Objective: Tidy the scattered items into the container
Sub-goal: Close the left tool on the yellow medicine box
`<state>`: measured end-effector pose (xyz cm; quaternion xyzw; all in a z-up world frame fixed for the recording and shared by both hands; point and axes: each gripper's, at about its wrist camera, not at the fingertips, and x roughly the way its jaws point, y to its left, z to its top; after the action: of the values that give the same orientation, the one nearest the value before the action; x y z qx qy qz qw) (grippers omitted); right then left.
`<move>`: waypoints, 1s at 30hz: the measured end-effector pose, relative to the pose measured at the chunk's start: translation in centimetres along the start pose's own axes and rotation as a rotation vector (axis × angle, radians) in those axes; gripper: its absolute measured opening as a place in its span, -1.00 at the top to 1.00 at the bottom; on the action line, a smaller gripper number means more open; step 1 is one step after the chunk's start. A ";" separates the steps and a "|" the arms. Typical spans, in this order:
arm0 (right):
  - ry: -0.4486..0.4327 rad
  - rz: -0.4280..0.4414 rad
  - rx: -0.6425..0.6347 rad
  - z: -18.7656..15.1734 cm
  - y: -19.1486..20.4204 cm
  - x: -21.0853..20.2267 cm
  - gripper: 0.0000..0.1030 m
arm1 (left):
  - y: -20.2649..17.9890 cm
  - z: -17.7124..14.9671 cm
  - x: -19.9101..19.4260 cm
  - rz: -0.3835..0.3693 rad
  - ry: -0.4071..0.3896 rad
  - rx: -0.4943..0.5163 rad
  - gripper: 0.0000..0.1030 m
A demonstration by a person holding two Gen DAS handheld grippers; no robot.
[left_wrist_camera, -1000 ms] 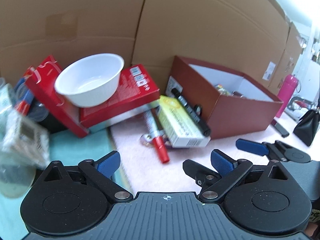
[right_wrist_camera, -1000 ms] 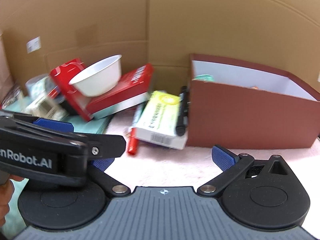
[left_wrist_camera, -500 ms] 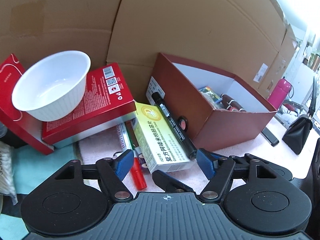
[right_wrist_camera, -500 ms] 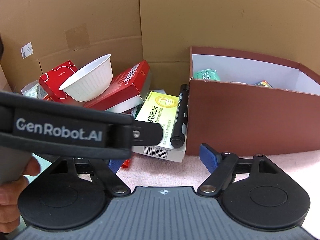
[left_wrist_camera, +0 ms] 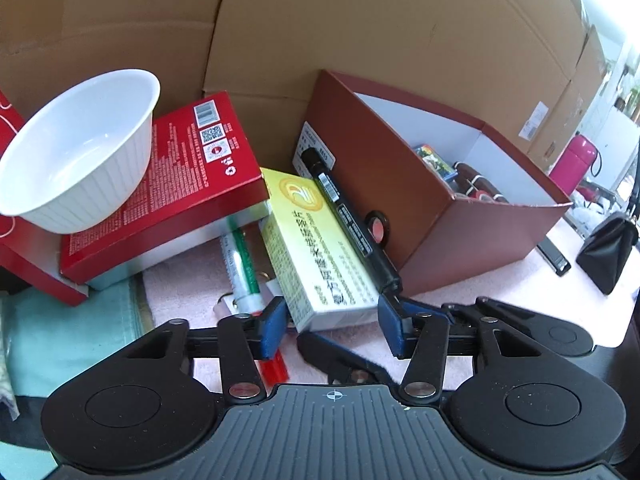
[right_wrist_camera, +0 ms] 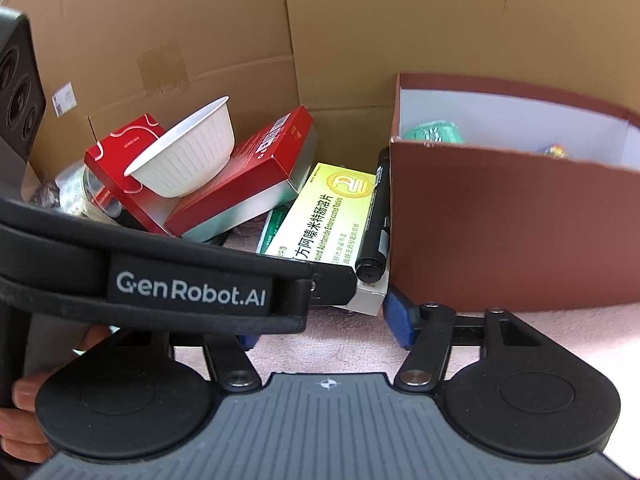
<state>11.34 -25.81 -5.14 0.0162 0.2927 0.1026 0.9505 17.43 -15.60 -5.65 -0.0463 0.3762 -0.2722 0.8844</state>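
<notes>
Your left gripper (left_wrist_camera: 332, 316) and right gripper (right_wrist_camera: 320, 316) are both closing, not yet gripping, around the yellow medicine box (left_wrist_camera: 316, 248) beside the brown container (left_wrist_camera: 400, 208); next, pinch and lift it in.

Container: open brown cardboard box with white inside (left_wrist_camera: 400, 184), upright on pink cloth, some small items inside.
Medicine box: flat yellow-and-white carton (left_wrist_camera: 316, 248), just left of the container.
Marker: black pen (left_wrist_camera: 352, 224), lying on the carton, against the container's wall.
</notes>
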 end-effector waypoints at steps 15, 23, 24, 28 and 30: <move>0.032 0.105 -0.097 -2.3 2.5 -3.5 0.21 | -1.6 -4.1 -4.6 0.036 -0.010 0.052 0.23; -0.024 0.009 -0.070 -1.4 1.7 -3.4 -0.34 | 0.6 -2.4 -4.8 0.025 -0.050 -0.032 -0.25; -0.036 -0.008 -0.081 -1.2 1.8 -3.2 -0.34 | 0.7 -1.9 -4.8 0.013 -0.062 -0.035 -0.29; -0.058 -0.029 -0.068 -0.3 1.2 -2.4 -0.38 | 0.3 -0.2 -4.4 0.026 -0.101 -0.020 -0.49; -0.057 -0.019 -0.057 0.1 0.6 -2.0 -0.37 | 0.1 0.6 -4.0 0.014 -0.104 -0.012 -0.49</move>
<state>9.67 -25.60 -3.87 -0.0110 0.2629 0.1014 0.9594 15.60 -13.56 -2.73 -0.0630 0.3318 -0.2610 0.9043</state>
